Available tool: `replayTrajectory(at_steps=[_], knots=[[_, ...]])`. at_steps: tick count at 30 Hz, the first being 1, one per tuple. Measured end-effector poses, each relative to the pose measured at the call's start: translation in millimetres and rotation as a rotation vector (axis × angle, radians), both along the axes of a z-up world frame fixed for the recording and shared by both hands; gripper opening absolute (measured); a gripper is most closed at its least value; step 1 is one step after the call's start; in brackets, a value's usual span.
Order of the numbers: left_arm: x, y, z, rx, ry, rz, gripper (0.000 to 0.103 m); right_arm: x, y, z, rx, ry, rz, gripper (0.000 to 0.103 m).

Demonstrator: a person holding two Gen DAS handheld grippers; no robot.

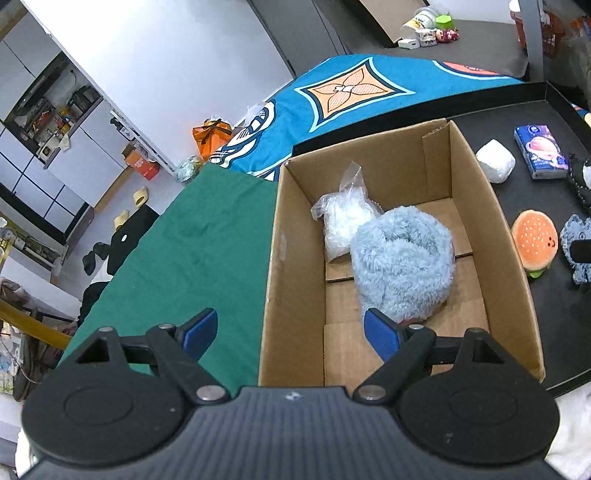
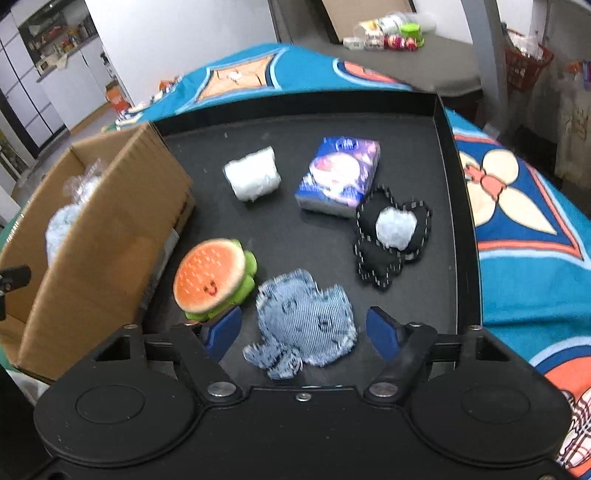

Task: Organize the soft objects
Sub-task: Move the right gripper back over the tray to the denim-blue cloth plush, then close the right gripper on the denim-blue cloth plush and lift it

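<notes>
An open cardboard box (image 1: 295, 258) holds a fluffy light-blue plush (image 1: 402, 262) and a clear plastic bag of white stuffing (image 1: 343, 218). My left gripper (image 1: 291, 332) is open and empty, straddling the box's near left wall. My right gripper (image 2: 304, 330) is open and empty, its fingers either side of a blue denim plush (image 2: 306, 321) on the black tray (image 2: 448, 155). Also on the tray are a burger plush (image 2: 214, 277), a white soft bundle (image 2: 253, 179), a blue tissue pack (image 2: 340, 173) and a black plush with a white patch (image 2: 391, 236).
The box (image 2: 103, 229) stands at the tray's left end, beside a green cloth (image 1: 207, 240). A blue patterned blanket (image 2: 524, 229) lies around the tray. Small bottles and toys (image 2: 388, 35) sit on a grey surface behind.
</notes>
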State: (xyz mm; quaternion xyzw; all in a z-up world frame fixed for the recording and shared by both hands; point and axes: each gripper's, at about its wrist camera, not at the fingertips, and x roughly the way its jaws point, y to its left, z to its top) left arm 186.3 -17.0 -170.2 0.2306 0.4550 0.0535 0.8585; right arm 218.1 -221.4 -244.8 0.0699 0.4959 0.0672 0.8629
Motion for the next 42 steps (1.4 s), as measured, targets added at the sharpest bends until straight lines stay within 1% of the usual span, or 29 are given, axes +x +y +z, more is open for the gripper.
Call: replayTrajectory(at_steps=[1,2,3,4,9,12,17,19,22,25,29,35,42], knots=[[0.2,-0.7,-0.5,0.003,0.003,-0.004,0.085,0.5,-0.1,-3.7,0.007,0.022,0.002,0.064],[0.1,-1.3,-0.7,0.006,0.004,-0.006,0.085,0.5,-0.6,-7.0,0.011,0.038,0.001,0.061],[0.2,-2.2,-0.8,0.01,0.005,-0.008,0.085,-0.6,-0.5,-7.1,-0.004,0.03,0.003,0.055],[0.1,-3.0,-1.0,0.011,0.005,-0.009,0.085,-1.2,0.1,-6.3,-0.019,0.023,0.008,0.044],[-0.7,-2.8,0.2,0.008,0.004,-0.006,0.085,-4.2,-2.7,-4.0,0.007,0.029,0.001,0.032],[-0.6,-1.1,0.7,0.003,0.006,0.001,0.086,-8.4,-1.4,0.6,-0.009,0.011,0.007,0.026],[-1.3,0.9,0.9,-0.001,0.011,0.006,0.085,-8.3,-0.6,9.1,-0.009,-0.012,0.011,0.02],[-1.6,1.3,1.1,-0.005,0.011,0.005,0.085,-9.3,-0.7,12.6,-0.008,-0.026,0.013,0.015],[-1.9,3.0,1.4,-0.012,0.011,0.004,0.085,-10.1,-0.5,17.9,-0.003,-0.046,0.015,0.011],[-2.3,5.1,3.1,-0.025,0.006,0.01,0.085,-12.0,-1.1,22.9,0.004,-0.063,0.02,0.01],[-3.0,8.2,5.8,-0.043,-0.005,0.017,0.085,-15.7,-3.7,32.9,0.02,-0.098,0.015,0.01],[-5.1,13.1,7.7,-0.051,-0.02,0.033,0.085,-17.6,-1.8,49.7,0.012,-0.146,0.031,0.01],[-4.1,16.1,7.4,-0.066,-0.015,0.04,0.085,-17.1,1.4,68.8,0.007,-0.184,0.033,0.01]])
